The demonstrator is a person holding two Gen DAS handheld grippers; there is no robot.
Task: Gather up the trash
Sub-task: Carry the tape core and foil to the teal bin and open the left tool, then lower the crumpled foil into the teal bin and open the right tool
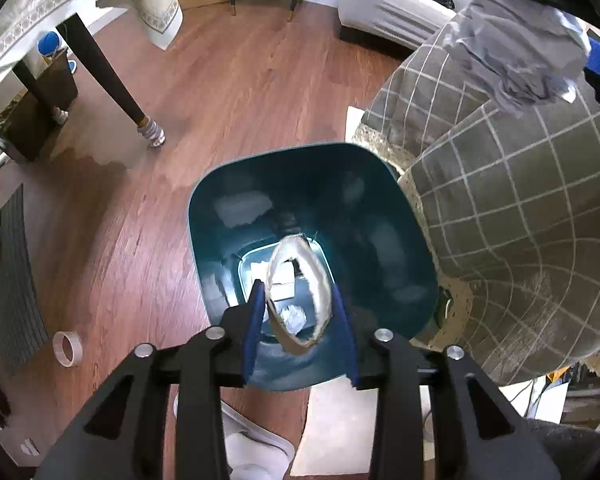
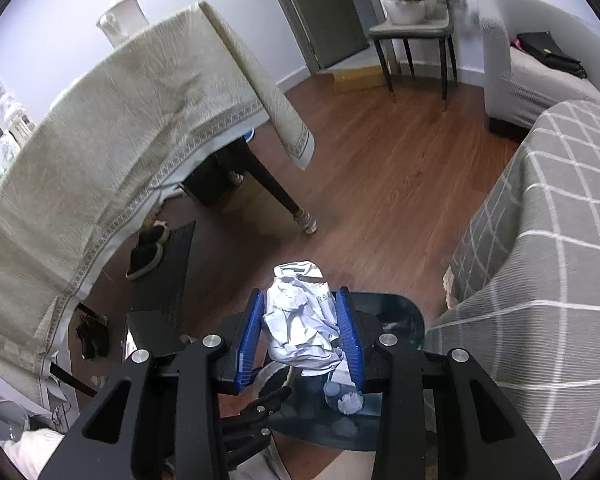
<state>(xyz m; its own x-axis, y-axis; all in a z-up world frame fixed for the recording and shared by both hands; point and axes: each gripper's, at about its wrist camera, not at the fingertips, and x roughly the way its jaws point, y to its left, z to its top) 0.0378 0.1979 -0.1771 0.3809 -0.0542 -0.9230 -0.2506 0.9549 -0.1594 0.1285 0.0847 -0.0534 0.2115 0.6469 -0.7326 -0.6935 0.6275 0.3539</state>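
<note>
One dark teal plastic bin (image 1: 312, 264) stands open on the wood floor (image 1: 228, 92). The left gripper (image 1: 300, 320), part open, flanks one flattened cardboard ring (image 1: 298, 292) above the bin; contact is unclear. The right gripper (image 2: 300, 332) clamps one crumpled white paper wad (image 2: 300, 320), at 1 o'clock from the left. Clear floor lies from 10 to 12 o'clock; a grey checked sofa (image 1: 500, 240) abuts the bin's rim at 3.

The bin (image 1: 220, 216) is glossy teal plastic, its walls throwing pale reflections. The ring (image 1: 300, 292) at 6 o'clock over it looks like rough, torn brown cardboard. The wad (image 2: 300, 320) is crumpled white paper (matt, sharply creased). The floor (image 1: 228, 80) is smooth brown wood-look board with a slight sheen. At 3 o'clock, the checked cover (image 1: 520, 220) is matt grey woven cloth.
</note>
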